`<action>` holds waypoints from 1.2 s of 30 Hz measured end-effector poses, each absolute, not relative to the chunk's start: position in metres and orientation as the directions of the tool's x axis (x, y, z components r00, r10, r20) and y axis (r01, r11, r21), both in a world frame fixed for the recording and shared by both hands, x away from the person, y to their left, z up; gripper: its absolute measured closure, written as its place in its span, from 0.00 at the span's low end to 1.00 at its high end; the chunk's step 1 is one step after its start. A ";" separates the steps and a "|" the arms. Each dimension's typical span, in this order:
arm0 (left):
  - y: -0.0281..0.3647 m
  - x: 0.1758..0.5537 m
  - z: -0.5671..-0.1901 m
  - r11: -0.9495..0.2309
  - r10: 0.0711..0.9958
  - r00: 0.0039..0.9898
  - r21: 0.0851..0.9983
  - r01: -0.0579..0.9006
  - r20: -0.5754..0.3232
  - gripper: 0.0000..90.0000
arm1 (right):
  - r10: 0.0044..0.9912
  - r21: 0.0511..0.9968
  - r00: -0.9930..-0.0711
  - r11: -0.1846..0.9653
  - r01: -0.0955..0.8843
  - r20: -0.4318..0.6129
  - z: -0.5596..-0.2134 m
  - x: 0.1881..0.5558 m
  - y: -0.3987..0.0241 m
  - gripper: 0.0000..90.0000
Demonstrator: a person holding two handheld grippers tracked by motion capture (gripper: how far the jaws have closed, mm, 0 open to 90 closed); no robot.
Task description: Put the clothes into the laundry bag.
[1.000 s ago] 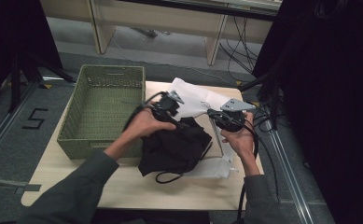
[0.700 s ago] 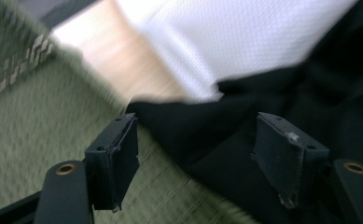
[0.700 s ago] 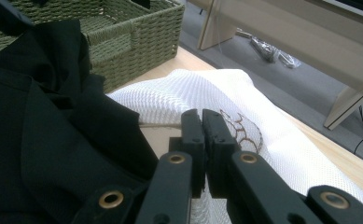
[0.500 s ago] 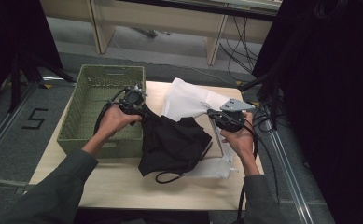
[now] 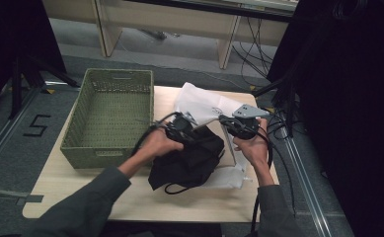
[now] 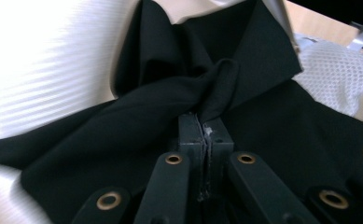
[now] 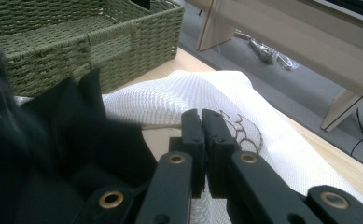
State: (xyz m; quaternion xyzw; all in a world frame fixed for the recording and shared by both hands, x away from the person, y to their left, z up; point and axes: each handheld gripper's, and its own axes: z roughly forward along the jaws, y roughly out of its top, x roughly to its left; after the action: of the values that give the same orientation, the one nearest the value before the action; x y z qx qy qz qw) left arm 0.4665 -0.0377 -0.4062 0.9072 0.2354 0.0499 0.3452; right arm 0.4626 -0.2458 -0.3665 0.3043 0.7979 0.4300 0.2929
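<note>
Since half a second ago the left claw [image 5: 185, 124] has swung back from over the green woven basket [image 5: 111, 114] to the black garment [image 5: 189, 158] at the middle of the counter [image 5: 130, 202], and its jaws have just been closing. In the left gripper view the left claw [image 6: 206, 128] now stands pressed together on a gathered fold of the black garment [image 6: 142, 116], which bunches up from between the jaws. The right claw [image 5: 225, 120] has kept its place just right of the garment, held above the white mesh bag [image 5: 202, 101]. In the right gripper view the right claw [image 7: 202, 122] has its jaws closed, pinching an edge of the white mesh bag [image 7: 193, 100]. The garment lies partly over the bag, just right of the basket, which sits at the counter's left side.
</note>
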 end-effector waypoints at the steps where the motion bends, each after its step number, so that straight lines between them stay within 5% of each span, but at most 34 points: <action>1: -0.048 0.467 -0.413 -0.656 0.461 0.885 0.646 0.390 -0.066 0.98 | 0.732 0.860 -0.650 0.451 0.238 -0.204 -0.365 0.462 -0.246 0.99; 10: -0.069 0.484 -0.425 -0.616 0.515 0.856 0.679 0.398 -0.035 0.89 | 0.725 0.855 -0.665 0.449 0.261 -0.178 -0.370 0.461 -0.245 0.99; 16: -0.042 0.469 -0.395 -0.588 0.499 0.865 0.715 0.378 -0.046 0.48 | 0.727 0.854 -0.664 0.448 0.265 -0.175 -0.373 0.462 -0.249 0.99; 20: -0.023 0.466 -0.370 -0.514 0.550 0.833 0.765 0.389 -0.055 0.42 | 0.724 0.855 -0.663 0.455 0.250 -0.192 -0.373 0.462 -0.248 0.99; 25: -0.014 0.487 -0.363 -0.536 0.595 0.802 0.770 0.347 0.052 0.44 | 0.712 0.850 -0.676 0.463 0.252 -0.188 -0.371 0.462 -0.247 0.99; 36: -0.037 0.525 -0.397 -0.568 0.559 0.823 0.771 0.288 0.104 0.48 | 0.715 0.854 -0.674 0.457 0.248 -0.187 -0.370 0.463 -0.238 0.99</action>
State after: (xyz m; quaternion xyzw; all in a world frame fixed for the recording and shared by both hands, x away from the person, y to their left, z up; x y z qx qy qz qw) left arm 0.5248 -0.0375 -0.3968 0.8688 0.2437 0.1711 0.3956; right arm 0.4634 -0.2379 -0.3697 0.2978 0.8086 0.4277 0.2729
